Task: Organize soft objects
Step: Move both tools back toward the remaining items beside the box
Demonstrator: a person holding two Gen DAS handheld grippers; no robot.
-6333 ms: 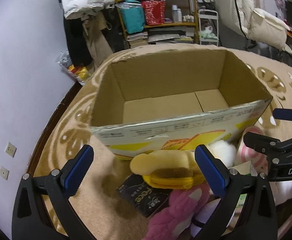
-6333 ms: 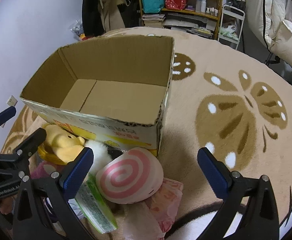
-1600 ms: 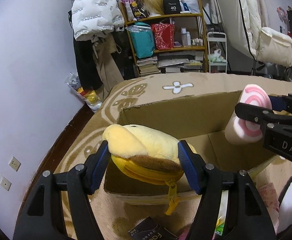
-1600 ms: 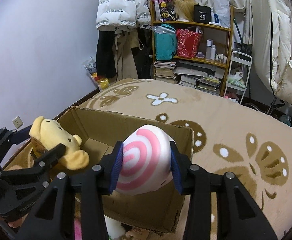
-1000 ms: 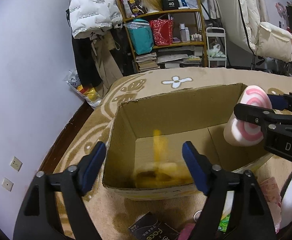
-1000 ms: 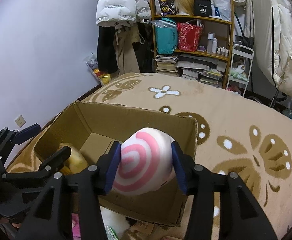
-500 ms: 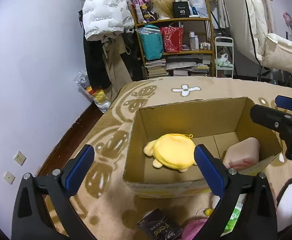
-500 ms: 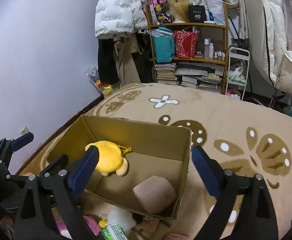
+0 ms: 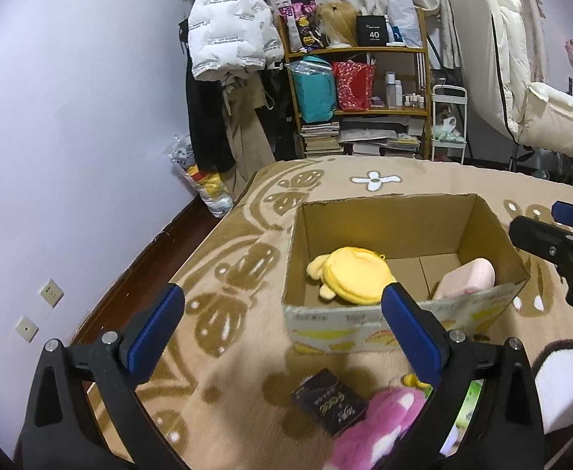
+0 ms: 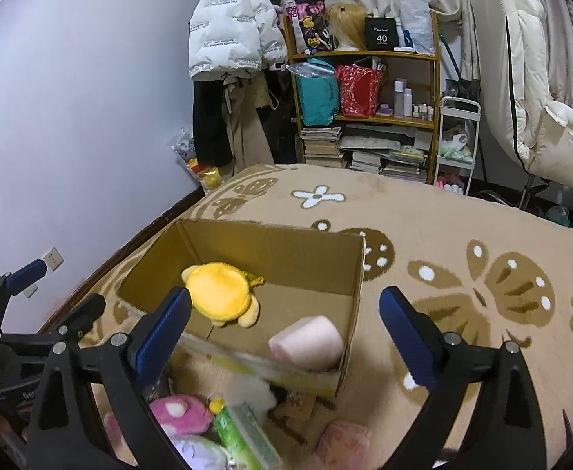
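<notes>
An open cardboard box (image 9: 396, 227) (image 10: 271, 246) stands on the patterned carpet. Inside it lie a yellow plush pouch (image 9: 355, 276) (image 10: 218, 293) and a pink swirl cushion (image 9: 468, 280) (image 10: 306, 340). My left gripper (image 9: 282, 329) is open and empty, held above and in front of the box. My right gripper (image 10: 286, 329) is open and empty, above the box's near side. A pink plush (image 9: 376, 427) (image 10: 178, 411), a white fluffy toy (image 10: 257, 391) and a green packet (image 10: 243, 434) lie on the carpet in front of the box.
A black packet (image 9: 327, 399) lies on the carpet beside the pink plush. A pink wrapped pack (image 10: 343, 442) lies near the box corner. A shelf (image 9: 359, 98) with bags and books, hanging coats and a white chair (image 9: 549, 125) stand behind.
Both grippers opened and dropped the yellow pouch and the swirl cushion into the box, then pulled up and back from it.
</notes>
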